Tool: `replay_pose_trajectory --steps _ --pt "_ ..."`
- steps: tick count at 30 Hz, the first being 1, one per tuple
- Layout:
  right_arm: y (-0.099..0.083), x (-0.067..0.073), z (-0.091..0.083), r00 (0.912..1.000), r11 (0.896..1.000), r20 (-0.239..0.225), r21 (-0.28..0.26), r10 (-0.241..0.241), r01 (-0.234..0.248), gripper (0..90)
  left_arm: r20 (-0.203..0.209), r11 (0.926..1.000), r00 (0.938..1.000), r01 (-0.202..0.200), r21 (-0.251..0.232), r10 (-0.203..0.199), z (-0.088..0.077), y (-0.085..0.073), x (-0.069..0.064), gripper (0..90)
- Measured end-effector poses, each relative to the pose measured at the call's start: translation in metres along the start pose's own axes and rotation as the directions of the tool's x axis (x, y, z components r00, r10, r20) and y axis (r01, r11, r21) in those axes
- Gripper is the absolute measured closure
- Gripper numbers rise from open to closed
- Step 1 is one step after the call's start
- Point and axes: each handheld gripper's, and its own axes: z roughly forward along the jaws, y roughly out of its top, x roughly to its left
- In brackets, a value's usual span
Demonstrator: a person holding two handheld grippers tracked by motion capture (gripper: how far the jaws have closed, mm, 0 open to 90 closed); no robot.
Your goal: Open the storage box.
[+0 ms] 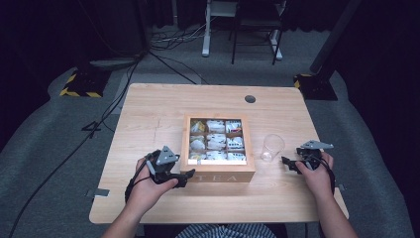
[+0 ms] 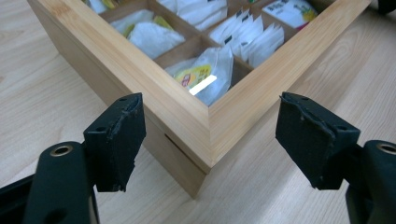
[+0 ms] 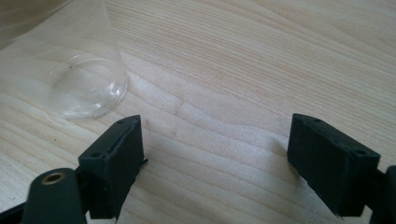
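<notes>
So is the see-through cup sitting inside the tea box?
No, the clear cup stands on the table, to the right of the wooden tea box.

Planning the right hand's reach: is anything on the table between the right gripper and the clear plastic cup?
Nothing visible: only bare light wooden table lies between the open right gripper and the clear plastic cup.

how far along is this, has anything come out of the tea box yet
Early on. Done: the tea box lies open, its compartments full of tea bags. In hand: the left gripper, jaws open, straddles the box's near corner without pressing it. The right gripper is open over bare table beside the clear cup. Left: the cup looks empty, no bag lifted.
</notes>
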Motion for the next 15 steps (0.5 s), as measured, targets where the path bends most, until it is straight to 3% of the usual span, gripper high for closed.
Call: replay_pose_trajectory --steps 15 --pt "0.0000 -0.0001 0.0000 1.0000 1.000 -0.002 0.000 0.000 0.000 18.9 0.009 0.9958 1.0000 0.003 0.091 -0.004 0.0073 -0.0054 -0.0001 33.5"
